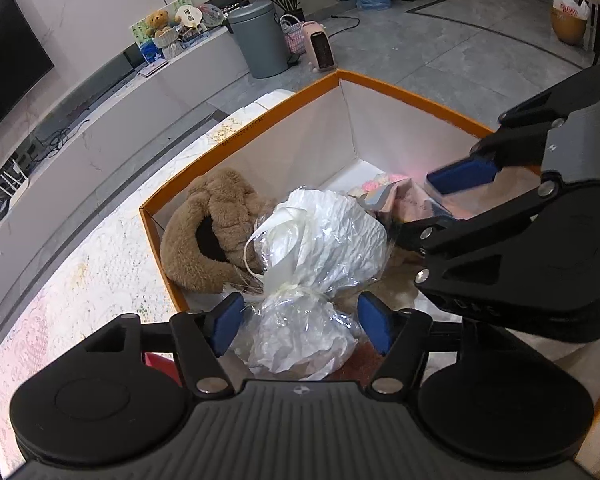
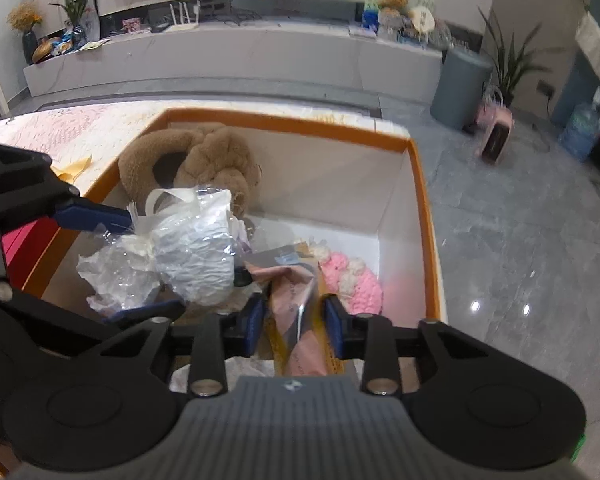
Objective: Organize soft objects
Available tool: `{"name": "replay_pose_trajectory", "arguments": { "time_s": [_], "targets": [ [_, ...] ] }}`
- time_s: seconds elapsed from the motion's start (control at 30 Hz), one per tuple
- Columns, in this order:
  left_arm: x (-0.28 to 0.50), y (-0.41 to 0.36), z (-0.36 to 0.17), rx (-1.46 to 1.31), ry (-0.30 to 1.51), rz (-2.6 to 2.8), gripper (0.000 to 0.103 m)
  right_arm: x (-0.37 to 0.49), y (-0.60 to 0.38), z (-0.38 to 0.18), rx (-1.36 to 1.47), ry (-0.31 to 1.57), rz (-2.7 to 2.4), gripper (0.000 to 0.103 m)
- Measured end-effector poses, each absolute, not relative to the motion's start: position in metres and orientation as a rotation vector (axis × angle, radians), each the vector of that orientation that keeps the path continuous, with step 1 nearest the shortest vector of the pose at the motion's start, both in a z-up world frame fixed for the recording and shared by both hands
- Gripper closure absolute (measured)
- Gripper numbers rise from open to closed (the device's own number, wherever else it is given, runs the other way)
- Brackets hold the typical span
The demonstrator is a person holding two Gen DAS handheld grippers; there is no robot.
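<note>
An orange-rimmed white box (image 1: 404,98) (image 2: 422,208) holds a brown plush toy (image 1: 216,216) (image 2: 212,156), a white bundle wrapped in clear plastic (image 1: 324,232) (image 2: 198,260), a pink packet (image 2: 294,292) (image 1: 406,200) and a pink and white knitted piece (image 2: 354,282). My left gripper (image 1: 300,326) (image 2: 126,264) stands open inside the box, its blue pads on either side of the bundle's lower end. My right gripper (image 2: 294,328) (image 1: 434,208) is open too, with the pink packet between its pads and a small gap on each side.
The box sits on a table with a pale patterned cloth (image 1: 80,280). A red thing (image 2: 24,248) lies beside the box. On the floor beyond stand a grey bin (image 1: 258,40) and a pink heater (image 1: 320,46). A long low cabinet (image 2: 228,60) runs along the wall.
</note>
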State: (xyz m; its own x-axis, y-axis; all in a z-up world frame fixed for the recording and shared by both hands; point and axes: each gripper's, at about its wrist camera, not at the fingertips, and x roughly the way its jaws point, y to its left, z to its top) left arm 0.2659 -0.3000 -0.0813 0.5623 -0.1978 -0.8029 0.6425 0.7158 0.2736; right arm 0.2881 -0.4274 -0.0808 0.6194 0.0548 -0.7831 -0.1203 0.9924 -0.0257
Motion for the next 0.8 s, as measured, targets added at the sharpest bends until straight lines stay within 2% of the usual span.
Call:
{"name": "replay_pose_trajectory", "arguments": {
  "time_s": [0.07, 0.17, 0.23, 0.43, 0.53, 0.8],
  "targets": [
    [0.264, -0.296, -0.077, 0.589, 0.819, -0.54, 0.017, 0.284, -0.426, -0.076, -0.108, 0.88, 0.082, 0.06],
    [0.257, -0.291, -0.068, 0.586, 0.796, -0.565, 0.016, 0.277, -0.426, -0.067, -0.106, 0.859, 0.095, 0.057],
    [0.251, -0.288, -0.062, 0.582, 0.775, -0.58, 0.015, 0.271, -0.425, -0.059, -0.114, 0.841, 0.096, 0.052],
    [0.235, -0.271, -0.04, 0.532, 0.715, -0.584, 0.015, 0.247, -0.422, -0.039, -0.114, 0.782, 0.092, 0.05],
    [0.221, -0.258, -0.03, 0.489, 0.685, -0.592, 0.015, 0.231, -0.421, -0.028, -0.085, 0.742, 0.082, 0.042],
    [0.187, -0.214, -0.01, 0.362, 0.624, -0.574, 0.015, 0.182, -0.407, -0.011, -0.029, 0.631, 0.049, 0.04]
  ]
}}
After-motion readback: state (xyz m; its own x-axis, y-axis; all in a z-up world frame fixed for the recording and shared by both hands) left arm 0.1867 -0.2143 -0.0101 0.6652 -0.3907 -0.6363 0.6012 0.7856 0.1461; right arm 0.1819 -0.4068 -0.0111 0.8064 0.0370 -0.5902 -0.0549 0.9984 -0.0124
